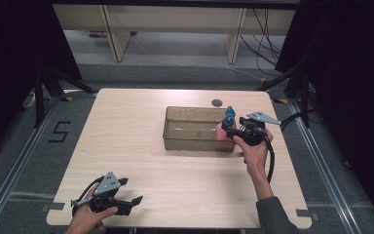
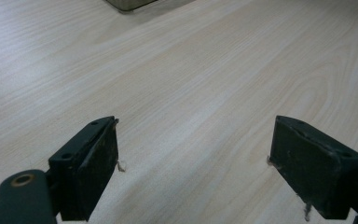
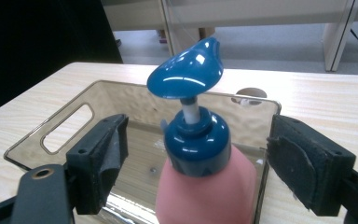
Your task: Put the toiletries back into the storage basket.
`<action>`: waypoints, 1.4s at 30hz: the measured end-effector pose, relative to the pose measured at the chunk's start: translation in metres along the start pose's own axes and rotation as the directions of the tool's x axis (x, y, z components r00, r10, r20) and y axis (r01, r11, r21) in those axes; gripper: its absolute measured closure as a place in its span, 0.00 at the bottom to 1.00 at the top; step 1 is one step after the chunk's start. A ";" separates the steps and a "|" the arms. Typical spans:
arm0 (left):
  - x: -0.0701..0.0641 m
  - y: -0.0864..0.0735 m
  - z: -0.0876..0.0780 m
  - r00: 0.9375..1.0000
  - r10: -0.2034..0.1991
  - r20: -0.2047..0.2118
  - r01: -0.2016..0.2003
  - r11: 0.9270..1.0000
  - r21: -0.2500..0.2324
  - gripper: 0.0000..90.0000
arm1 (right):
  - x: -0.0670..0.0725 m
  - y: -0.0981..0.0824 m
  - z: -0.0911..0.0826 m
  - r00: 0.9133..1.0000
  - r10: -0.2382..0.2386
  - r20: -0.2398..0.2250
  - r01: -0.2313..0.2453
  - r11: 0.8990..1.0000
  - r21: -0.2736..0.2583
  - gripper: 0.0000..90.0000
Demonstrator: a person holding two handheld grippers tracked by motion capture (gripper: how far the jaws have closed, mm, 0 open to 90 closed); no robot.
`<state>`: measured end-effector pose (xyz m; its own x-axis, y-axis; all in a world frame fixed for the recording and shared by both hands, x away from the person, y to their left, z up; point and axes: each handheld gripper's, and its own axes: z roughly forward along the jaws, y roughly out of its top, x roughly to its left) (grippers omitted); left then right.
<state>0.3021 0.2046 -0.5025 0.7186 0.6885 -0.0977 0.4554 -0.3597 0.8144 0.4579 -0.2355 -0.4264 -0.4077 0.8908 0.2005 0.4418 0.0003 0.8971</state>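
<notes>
At the table's 3 o'clock side, seen from the high view, a pink pump bottle with a blue cap and blue dispenser head stands upright in the right end of a clear, brownish-tinted rectangular plastic bin. The bin sits just right of centre on the pale wood-grain table, with a dark round grommet hole in the tabletop just past its far wall, toward 12 o'clock.

Right gripper: held level in the person's right hand, at 3 o'clock of the bottle, pointing at it. Right gripper view: jaws stand wide, one on each side of the bottle's blue collar, at 9 and 3 o'clock of it, with a clear gap on both sides; pads not pressing. Pump head tilts up toward 1 o'clock. A slot handle is cut in the bin's end wall, at 9 o'clock of the bottle.

Left gripper: near the table's 7 o'clock corner, low over the wood, held in the left hand, well apart from the bin. Left gripper view: jaws spread wide, bare tabletop between them, nothing gripped; a corner of the bin shows at 11 o'clock.
</notes>
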 end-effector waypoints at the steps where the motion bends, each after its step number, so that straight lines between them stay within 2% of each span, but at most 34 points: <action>1: 0.002 0.000 -0.001 1.000 0.018 0.001 -0.018 1.000 0.018 0.16 | 0.000 -0.001 0.001 1.000 -0.004 -0.002 0.004 1.000 -0.012 0.23; 2: 0.001 0.000 -0.001 1.000 0.015 -0.001 -0.015 1.000 0.013 0.16 | 0.000 -0.001 0.000 1.000 -0.018 0.006 0.018 1.000 -0.012 0.23; 5: 0.000 0.000 0.000 1.000 -0.006 -0.003 0.006 1.000 0.002 0.16 | 0.003 -0.001 0.000 1.000 -0.010 0.002 0.010 1.000 -0.001 0.23; 7: 0.000 0.000 0.000 1.000 -0.015 -0.007 0.015 1.000 -0.004 0.16 | 0.004 -0.002 0.000 1.000 -0.017 -0.006 0.017 1.000 -0.015 0.23; 8: 0.000 0.000 0.000 1.000 -0.013 -0.006 0.013 1.000 -0.004 0.16 | 0.005 -0.001 -0.001 1.000 -0.007 -0.008 0.007 1.000 -0.006 0.23; 9: 0.000 0.000 -0.001 1.000 -0.005 -0.005 0.005 1.000 0.002 0.16 | 0.004 -0.001 -0.003 1.000 -0.026 0.005 0.026 1.000 -0.005 0.23; 11: 0.000 0.000 0.000 1.000 -0.011 -0.004 0.011 1.000 -0.003 0.16 | 0.005 -0.001 -0.003 1.000 -0.014 -0.003 0.014 1.000 -0.010 0.22; 12: 0.001 0.000 -0.001 1.000 0.003 -0.013 -0.003 1.000 0.011 0.16 | 0.005 -0.001 -0.005 1.000 -0.020 0.002 0.020 1.000 -0.005 0.22; 13: 0.000 0.000 0.000 1.000 -0.014 -0.006 0.014 1.000 -0.005 0.16 | 0.005 -0.001 -0.005 1.000 -0.020 0.002 0.020 1.000 -0.005 0.22; 15: 0.000 0.000 -0.001 1.000 -0.005 -0.003 0.005 1.000 0.001 0.16 | 0.008 -0.001 -0.006 1.000 0.008 0.001 -0.008 1.000 -0.016 0.22; 17: 0.001 0.000 -0.001 1.000 0.002 -0.012 -0.001 1.000 0.007 0.16 | 0.008 0.000 -0.009 1.000 -0.005 0.007 0.005 1.000 -0.002 0.22; 18: 0.000 0.000 0.000 1.000 -0.013 -0.008 0.013 1.000 -0.004 0.16 | 0.007 -0.001 -0.009 1.000 -0.025 0.017 0.026 1.000 -0.015 0.22; 20: 0.000 0.000 -0.001 1.000 -0.004 -0.004 0.004 1.000 0.002 0.16 | 0.009 -0.001 -0.011 1.000 0.009 0.004 -0.009 1.000 -0.008 0.22; 21: 0.000 0.000 0.000 1.000 -0.004 -0.002 0.004 1.000 0.000 0.16 | 0.007 -0.001 -0.011 1.000 -0.024 0.007 0.024 0.999 -0.023 0.22; 23: 0.001 0.000 -0.001 1.000 0.004 -0.013 -0.004 1.000 0.010 0.16 | 0.009 -0.001 -0.012 1.000 -0.011 0.001 0.011 1.000 -0.024 0.22; 24: 0.000 0.000 0.000 1.000 -0.012 -0.009 0.012 1.000 -0.004 0.16 | 0.009 -0.002 -0.013 1.000 -0.013 0.000 0.013 1.000 -0.020 0.22; 27: 0.000 0.000 0.000 1.000 0.000 -0.005 0.000 1.000 -0.007 0.16 | 0.010 -0.002 -0.014 1.000 0.000 -0.013 0.000 1.000 -0.021 0.22; 29: 0.002 0.000 -0.001 1.000 0.018 -0.003 -0.018 1.000 0.015 0.16 | 0.012 -0.002 -0.015 1.000 -0.008 -0.007 0.008 1.000 -0.018 0.22; 30: 0.001 0.000 -0.001 1.000 0.017 -0.003 -0.017 1.000 0.014 0.16 | 0.011 -0.003 -0.015 0.999 -0.034 0.005 0.034 0.999 -0.024 0.22; 31: 0.000 0.000 0.000 1.000 0.001 0.002 -0.001 1.000 -0.004 0.16 | 0.012 -0.003 -0.015 1.000 -0.020 0.001 0.020 1.000 -0.021 0.22; 33: 0.000 0.000 0.000 1.000 0.002 -0.004 -0.002 1.000 0.001 0.16 | 0.013 -0.004 -0.015 1.000 -0.002 -0.015 0.002 1.000 -0.025 0.22; 36: 0.000 0.000 0.000 1.000 0.003 -0.003 -0.003 1.000 0.001 0.16 | 0.014 -0.004 -0.016 1.000 -0.001 -0.016 0.001 1.000 -0.022 0.22; 37: 0.000 0.000 0.000 1.000 0.002 0.001 -0.002 1.000 0.001 0.16 | 0.016 -0.005 -0.017 1.000 0.014 -0.014 -0.014 1.000 -0.022 0.22; 40: 0.000 0.000 0.000 1.000 0.002 -0.004 -0.002 1.000 0.000 0.16 | 0.016 -0.005 -0.019 1.000 -0.019 -0.005 0.019 1.000 -0.019 0.22; 41: 0.001 0.000 -0.001 1.000 0.015 -0.004 -0.015 1.000 0.012 0.16 | 0.018 -0.005 -0.020 1.000 -0.008 -0.015 0.008 1.000 -0.014 0.22; 42: 0.000 0.000 0.000 1.000 0.001 0.000 -0.001 1.000 0.000 0.16 | 0.018 -0.005 -0.021 1.000 -0.011 -0.012 0.011 1.000 -0.016 0.22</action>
<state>0.3021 0.2050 -0.5024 0.7195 0.6877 -0.0968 0.4543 -0.3606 0.8146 0.4319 -0.2288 -0.4191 -0.4222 0.8852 0.1953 0.4248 0.0029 0.9053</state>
